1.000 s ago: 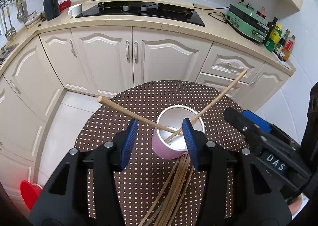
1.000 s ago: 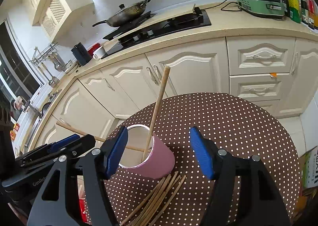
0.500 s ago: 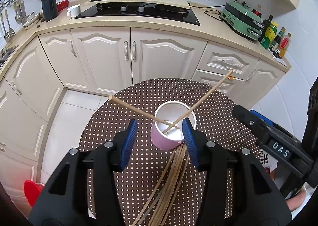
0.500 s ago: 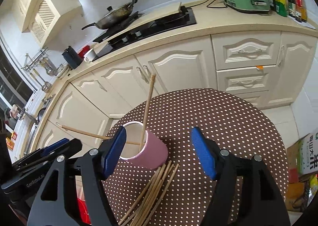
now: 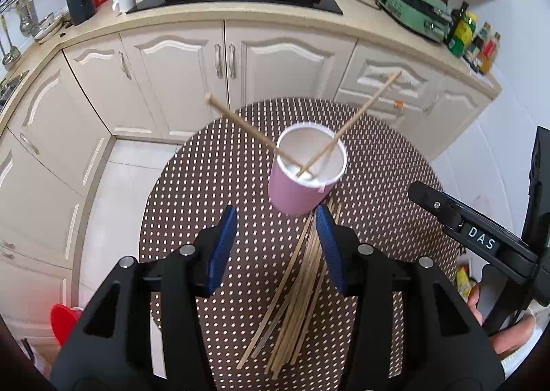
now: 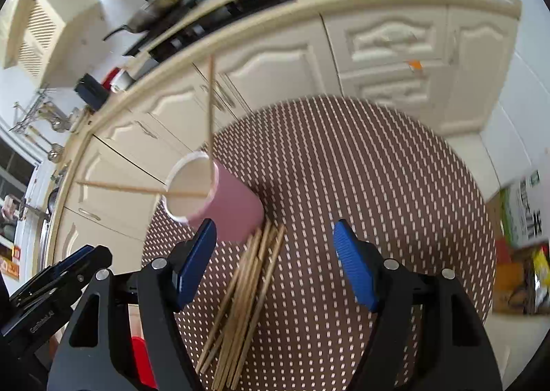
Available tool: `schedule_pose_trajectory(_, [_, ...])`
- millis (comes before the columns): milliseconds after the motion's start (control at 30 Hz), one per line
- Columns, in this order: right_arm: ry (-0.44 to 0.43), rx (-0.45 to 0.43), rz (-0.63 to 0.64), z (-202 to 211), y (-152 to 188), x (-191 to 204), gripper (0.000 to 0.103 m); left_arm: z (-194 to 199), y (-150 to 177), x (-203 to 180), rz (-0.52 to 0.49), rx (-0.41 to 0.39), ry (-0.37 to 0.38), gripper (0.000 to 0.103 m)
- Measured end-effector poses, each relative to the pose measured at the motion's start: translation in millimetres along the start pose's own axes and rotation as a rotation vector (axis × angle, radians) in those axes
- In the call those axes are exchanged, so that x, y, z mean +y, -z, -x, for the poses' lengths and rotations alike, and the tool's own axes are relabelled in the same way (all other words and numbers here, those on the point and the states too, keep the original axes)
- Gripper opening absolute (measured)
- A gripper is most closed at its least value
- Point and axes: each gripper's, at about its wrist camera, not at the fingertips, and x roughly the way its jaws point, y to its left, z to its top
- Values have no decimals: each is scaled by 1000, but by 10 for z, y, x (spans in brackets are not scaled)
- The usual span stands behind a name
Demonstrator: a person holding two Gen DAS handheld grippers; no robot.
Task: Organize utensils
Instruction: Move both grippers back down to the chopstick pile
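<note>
Right claw stands apart, empty, having just been opening; left claw apart, empty. Loose pile of thin wooden chopsticks lies on the dotted brown surface beneath the right claw, touching the pink paper cup ahead-left. Recommended: descend over one outer stick, clamp mid-length.

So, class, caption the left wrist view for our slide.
Pink cup holding two chopsticks on the dotted table; more lie loose beside it.
</note>
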Motion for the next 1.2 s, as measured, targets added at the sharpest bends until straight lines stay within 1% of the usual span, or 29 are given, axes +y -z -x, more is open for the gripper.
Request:
schedule_pose_trajectory(100, [18,36,-34,-105,152,-40,68,-101,91,50,-17,38,10,48])
schedule_pose_trajectory(167, [45,57,-42,-187,269,-52,68,-178,132,71,-25,59,20,48])
schedule_pose_trajectory(300, [71,95,-77,-311,425,-81,68,-396,224,120,-50,123,35,48])
schedule_pose_trajectory(433, [106,120,-83,-439,555,-49,68,-612,289,161,-75,175,70,48])
schedule_pose_trajectory(567, [138,140,-78,-580,631,-15,68,-862,359,174,-98,237,108,48])
schedule_pose_trajectory(800, [185,166,-79,-803,738,95,67,-1229,455,145,-159,323,144,48])
schedule_pose_trajectory(900, [197,179,-75,-892,773,150,67,-1349,459,120,-187,345,159,48])
schedule_pose_trajectory(1000, [233,175,-67,-968,784,211,67,-1460,468,89,-222,364,157,48])
schedule_pose_trajectory(1200, [271,165,-49,-1084,764,378,68,-1633,417,101,-246,387,186,48])
